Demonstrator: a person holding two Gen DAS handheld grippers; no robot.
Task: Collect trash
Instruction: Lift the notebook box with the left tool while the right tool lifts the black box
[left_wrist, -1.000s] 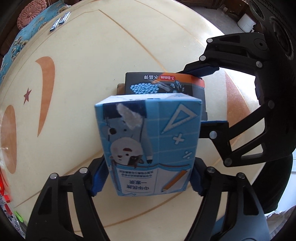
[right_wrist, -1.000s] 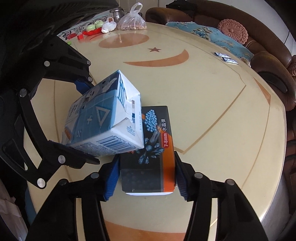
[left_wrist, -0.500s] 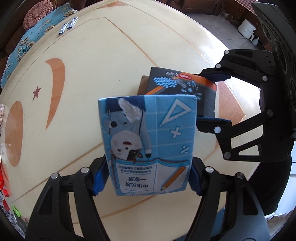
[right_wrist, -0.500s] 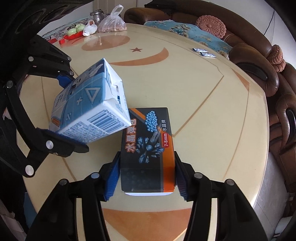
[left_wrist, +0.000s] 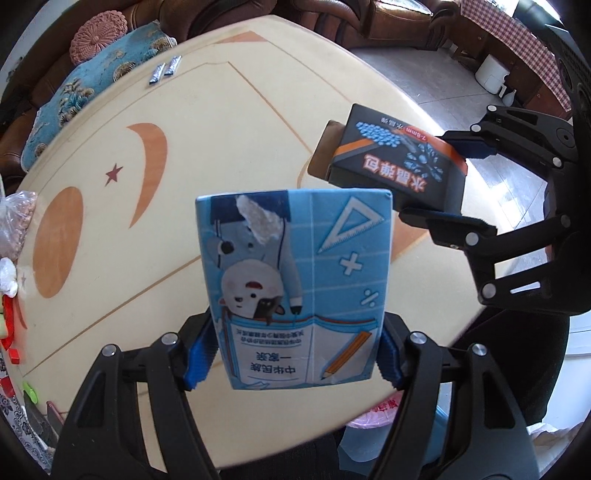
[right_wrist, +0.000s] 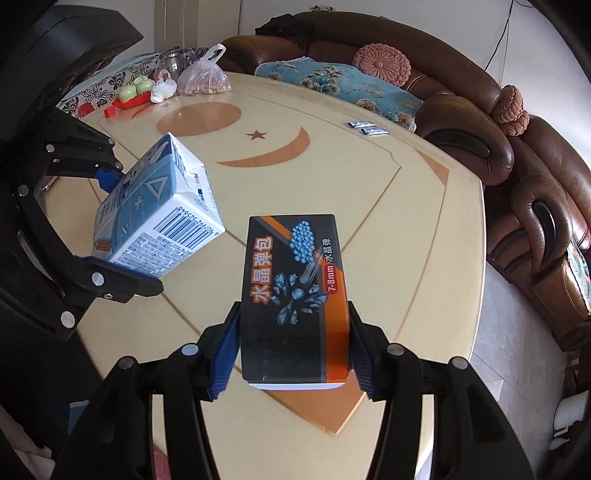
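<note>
Blue ridged pads on the black left gripper (left_wrist: 295, 356) are clamped on the lower sides of a light blue cardboard carton (left_wrist: 295, 288) printed with a cartoon animal, a triangle ruler, a pencil and maths signs. The carton is held in the air above the table, clear of its surface. In the right wrist view the same carton (right_wrist: 155, 214) shows a white side with a barcode and a torn-open top, tilted between the left gripper's pads.

The black right gripper (right_wrist: 293, 354), also blue-padded, is clamped on a black and orange rectangular cardboard box (right_wrist: 295, 291) bearing pictures of blue beads and white lettering. This box too is lifted off the table. Seen from the left wrist, the box (left_wrist: 399, 155) hangs to the right of the carton and apart from it, with a brown flap open at its far end.

Below both lies a round cream table (right_wrist: 369, 177) inlaid with an orange circle, star and crescent. Two small blue and silver sachets (right_wrist: 367, 127) lie near its far edge. At another edge sit a clear plastic bag of brownish contents (right_wrist: 203, 77), a small white bag (right_wrist: 162, 88) and red and green items (right_wrist: 129, 96). A brown leather sofa (right_wrist: 480, 103) with a teal floral cushion (right_wrist: 340, 83) and a pink round cushion (right_wrist: 382, 64) curves beyond the table.
</note>
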